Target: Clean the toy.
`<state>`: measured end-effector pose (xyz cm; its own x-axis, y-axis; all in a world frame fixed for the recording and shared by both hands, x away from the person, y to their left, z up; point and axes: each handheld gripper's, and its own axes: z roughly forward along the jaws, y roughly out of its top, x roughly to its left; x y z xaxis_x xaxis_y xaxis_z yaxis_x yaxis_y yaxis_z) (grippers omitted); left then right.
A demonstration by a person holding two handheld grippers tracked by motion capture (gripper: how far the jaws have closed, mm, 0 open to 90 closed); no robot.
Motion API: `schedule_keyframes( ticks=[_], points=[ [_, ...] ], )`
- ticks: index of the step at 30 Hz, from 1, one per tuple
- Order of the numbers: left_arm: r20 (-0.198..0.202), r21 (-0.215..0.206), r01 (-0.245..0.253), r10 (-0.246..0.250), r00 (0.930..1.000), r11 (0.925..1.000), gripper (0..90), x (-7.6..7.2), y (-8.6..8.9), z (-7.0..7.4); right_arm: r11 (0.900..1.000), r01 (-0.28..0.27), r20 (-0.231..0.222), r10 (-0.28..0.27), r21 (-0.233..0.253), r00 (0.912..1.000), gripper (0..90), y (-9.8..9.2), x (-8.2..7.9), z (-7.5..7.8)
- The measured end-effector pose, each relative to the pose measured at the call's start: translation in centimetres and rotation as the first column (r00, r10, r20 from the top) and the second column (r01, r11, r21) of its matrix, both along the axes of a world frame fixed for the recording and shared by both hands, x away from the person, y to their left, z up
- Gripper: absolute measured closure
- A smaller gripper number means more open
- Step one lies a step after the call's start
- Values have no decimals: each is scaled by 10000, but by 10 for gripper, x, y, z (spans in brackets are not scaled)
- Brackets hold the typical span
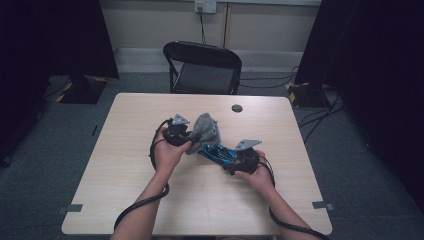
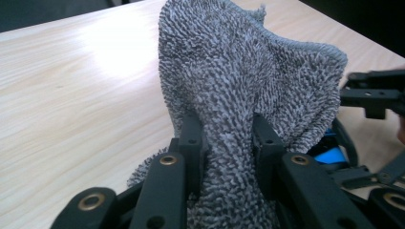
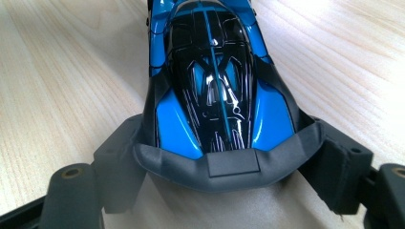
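Grey cloth [image 2: 239, 90] pinched by left gripper [image 2: 228, 138], blue toy car [image 3: 215, 81] (unbranded) clamped by right gripper [image 3: 224, 143]

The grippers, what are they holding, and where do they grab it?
The left gripper pinches a bunched fold of the grey cloth. The right gripper clamps the blue toy car across its rear end.

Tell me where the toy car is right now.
High view: the blue toy car sits mid-table, clamped in the right hand-held gripper, its far end under the grey cloth.
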<state>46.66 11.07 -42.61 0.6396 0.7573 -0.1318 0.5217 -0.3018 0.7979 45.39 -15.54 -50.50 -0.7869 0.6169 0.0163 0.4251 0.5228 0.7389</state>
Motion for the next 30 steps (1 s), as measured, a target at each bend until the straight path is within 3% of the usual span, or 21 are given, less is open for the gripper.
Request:
schedule_keyframes(
  ticks=[10,19,22,23,24,30],
  points=[
    [-208,194,1153,-1149,9932,9931,718,-12,-40,-12,10000,4,-4,-4,-6,10000,237,0,0,0],
    [-411,514,1711,-1691,9847,9839,718,-18,-58,-22,10000,6,-12,-6,-8,10000,237,0,0,0],
    [-472,741,2241,-2211,9741,9717,718,-21,-68,-28,10000,7,-10,-7,-8,10000,237,0,0,0],
    [-472,741,2241,-2211,9741,9717,718,-21,-68,-28,10000,7,-10,-7,-8,10000,237,0,0,0],
    [-426,1229,2382,-2346,9711,9634,718,-23,-73,-31,10000,6,-11,-6,-9,10000,237,0,0,0],
    [-313,1588,2415,-2396,9704,9573,718,-24,-78,-34,10000,6,-4,-6,-9,10000,237,0,0,0]
  ],
)
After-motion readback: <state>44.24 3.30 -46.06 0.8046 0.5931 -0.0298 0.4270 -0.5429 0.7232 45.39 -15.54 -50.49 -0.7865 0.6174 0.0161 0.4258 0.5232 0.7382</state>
